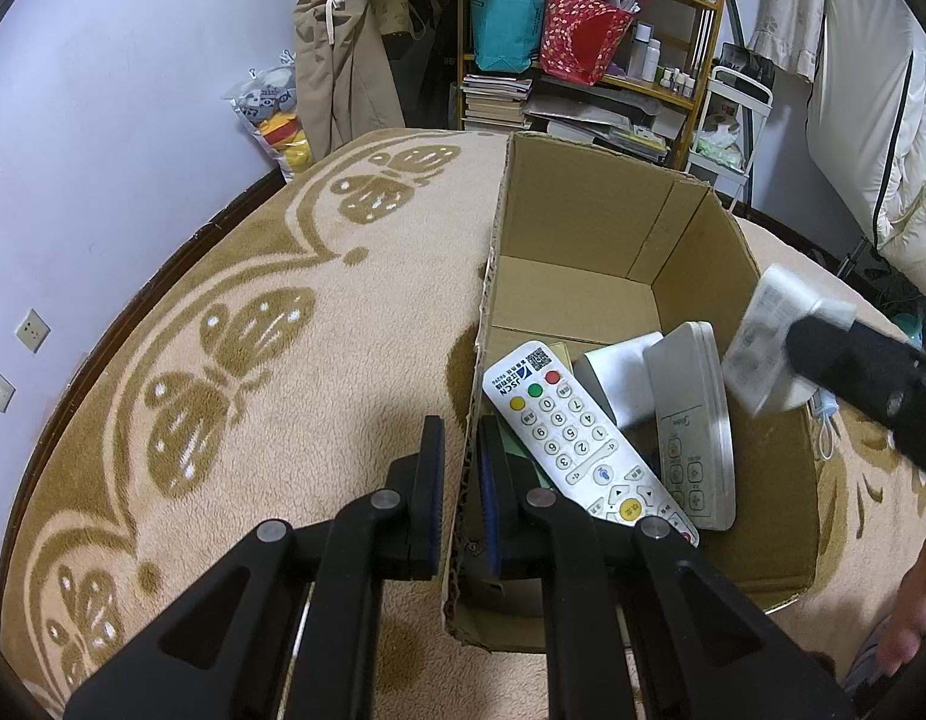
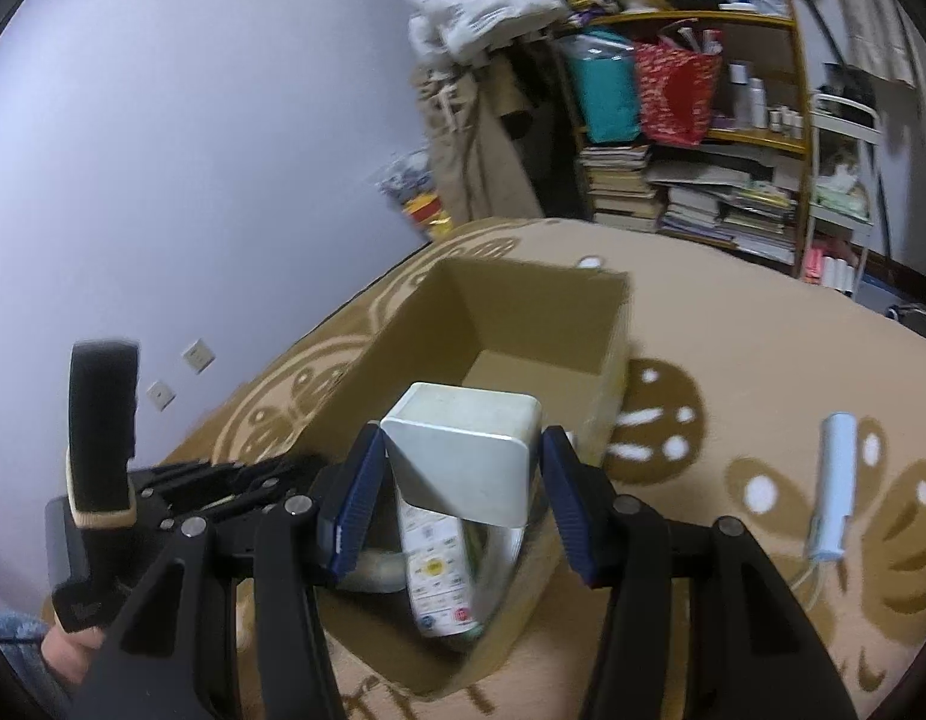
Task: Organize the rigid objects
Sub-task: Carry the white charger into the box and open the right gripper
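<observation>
My right tool [image 2: 457,498] has its two blue pads on either side of a white box [image 2: 463,450], a small hard-shelled block with rounded corners, and I hold it just above the open cardboard box [image 2: 607,372]; whether the pads truly press its sides I cannot tell, as a sliver of gap shows at the right pad. I judge it light and stiff, with a smooth casing that could slip, so the flat side faces are the place to grip. My left tool [image 1: 463,462] is pinched on the near-left wall of the cardboard box, one finger inside and one outside, steadying it. Inside lie a white remote [image 1: 577,438] with coloured buttons and a grey remote [image 1: 697,420], both hard plastic. On the blanket [image 2: 733,330] beside the box lies a slim white tube [image 2: 832,486] with a cord.
</observation>
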Motion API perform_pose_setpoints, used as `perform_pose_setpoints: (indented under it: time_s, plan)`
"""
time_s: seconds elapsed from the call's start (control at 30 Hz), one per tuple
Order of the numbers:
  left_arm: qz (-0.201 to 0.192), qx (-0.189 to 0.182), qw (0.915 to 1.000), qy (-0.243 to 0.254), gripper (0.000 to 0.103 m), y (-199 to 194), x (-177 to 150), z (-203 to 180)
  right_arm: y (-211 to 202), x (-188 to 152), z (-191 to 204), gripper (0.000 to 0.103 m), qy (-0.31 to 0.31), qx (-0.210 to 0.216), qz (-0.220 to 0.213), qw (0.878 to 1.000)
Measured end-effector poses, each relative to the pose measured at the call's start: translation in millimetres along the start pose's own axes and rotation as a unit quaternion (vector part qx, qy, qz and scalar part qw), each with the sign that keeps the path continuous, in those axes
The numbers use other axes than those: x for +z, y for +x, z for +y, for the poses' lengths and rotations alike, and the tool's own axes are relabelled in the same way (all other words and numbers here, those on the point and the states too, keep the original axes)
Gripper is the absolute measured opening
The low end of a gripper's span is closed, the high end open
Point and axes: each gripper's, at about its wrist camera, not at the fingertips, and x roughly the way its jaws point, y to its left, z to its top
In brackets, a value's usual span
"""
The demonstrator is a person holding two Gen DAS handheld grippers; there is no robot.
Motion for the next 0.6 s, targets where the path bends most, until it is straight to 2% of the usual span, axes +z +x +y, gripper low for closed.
perform_pose_setpoints:
  time_s: [0.27,0.6]
  plan:
    - [0.0,0.0,1.0,0.0,0.011,-0.2,-0.6,0.3,16.3,-7.1,15.9,0.057,-0.034,0.008,0.026,0.999]
    - [0.0,0.0,1.0,0.0,0.011,-0.3,-0.2,0.6,26.8,-10.4,12.4,0.057,-0.039,-0.013,0.042,0.998]
